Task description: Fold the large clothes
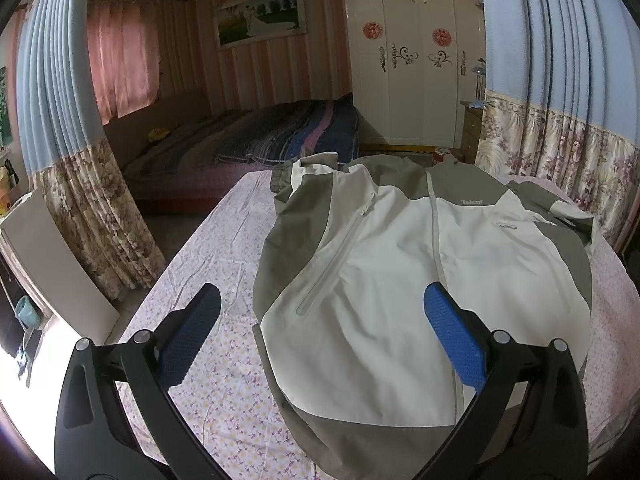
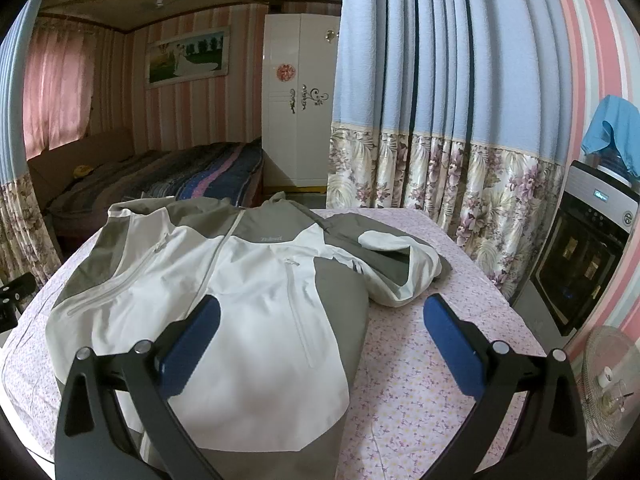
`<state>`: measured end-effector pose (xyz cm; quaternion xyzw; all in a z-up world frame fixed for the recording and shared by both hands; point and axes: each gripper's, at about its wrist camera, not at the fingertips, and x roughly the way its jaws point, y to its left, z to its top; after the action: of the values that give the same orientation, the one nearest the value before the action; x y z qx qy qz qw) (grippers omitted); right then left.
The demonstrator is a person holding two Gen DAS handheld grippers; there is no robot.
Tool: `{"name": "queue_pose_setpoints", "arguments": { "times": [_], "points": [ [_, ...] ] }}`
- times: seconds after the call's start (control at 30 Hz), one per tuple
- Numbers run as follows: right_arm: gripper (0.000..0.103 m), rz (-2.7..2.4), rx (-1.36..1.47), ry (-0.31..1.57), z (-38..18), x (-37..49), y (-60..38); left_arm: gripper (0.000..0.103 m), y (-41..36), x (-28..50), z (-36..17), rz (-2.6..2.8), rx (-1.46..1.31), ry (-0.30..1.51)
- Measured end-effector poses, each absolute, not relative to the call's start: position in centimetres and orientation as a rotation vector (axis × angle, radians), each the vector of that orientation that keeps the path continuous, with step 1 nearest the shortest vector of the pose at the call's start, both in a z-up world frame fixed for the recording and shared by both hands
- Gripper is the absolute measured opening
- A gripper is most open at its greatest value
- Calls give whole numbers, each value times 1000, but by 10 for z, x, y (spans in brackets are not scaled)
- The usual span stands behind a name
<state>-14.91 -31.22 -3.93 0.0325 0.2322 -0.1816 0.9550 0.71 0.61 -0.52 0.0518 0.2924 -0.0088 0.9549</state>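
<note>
The jacket [image 1: 420, 280] lies front-up on the sheet-covered table [image 1: 208, 360], collar at the far edge and hem at the near one, with one sleeve [image 2: 396, 268] bunched on the table at its right side. Beyond the table sits a bed [image 1: 248, 144], with a wardrobe [image 1: 412, 64] to its right and curtains [image 2: 440, 120] hanging right of that. An oven [image 2: 580, 256] stands right of the table.

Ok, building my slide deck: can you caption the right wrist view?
Open right gripper hovers over a white-and-grey jacket laid flat on a floral sheet, one sleeve bunched.
</note>
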Motion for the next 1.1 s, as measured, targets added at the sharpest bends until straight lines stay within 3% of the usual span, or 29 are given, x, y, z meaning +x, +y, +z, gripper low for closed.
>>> {"name": "queue_pose_setpoints", "arguments": {
  "times": [0.47,0.67,0.93,1.1],
  "points": [
    [102,-345,94,479,-42,-148,-317,100,3,11,-8,-99,103,629],
    [102,-319,80,481,-47,-141,-319,100,-6,-2,-6,-35,241,529],
    [102,-355,16,519,-57,-132,-328,100,3,40,-10,-51,224,609],
    [102,-327,82,507,-50,-117,-348,100,20,62,-1,-11,99,554]
  ]
}}
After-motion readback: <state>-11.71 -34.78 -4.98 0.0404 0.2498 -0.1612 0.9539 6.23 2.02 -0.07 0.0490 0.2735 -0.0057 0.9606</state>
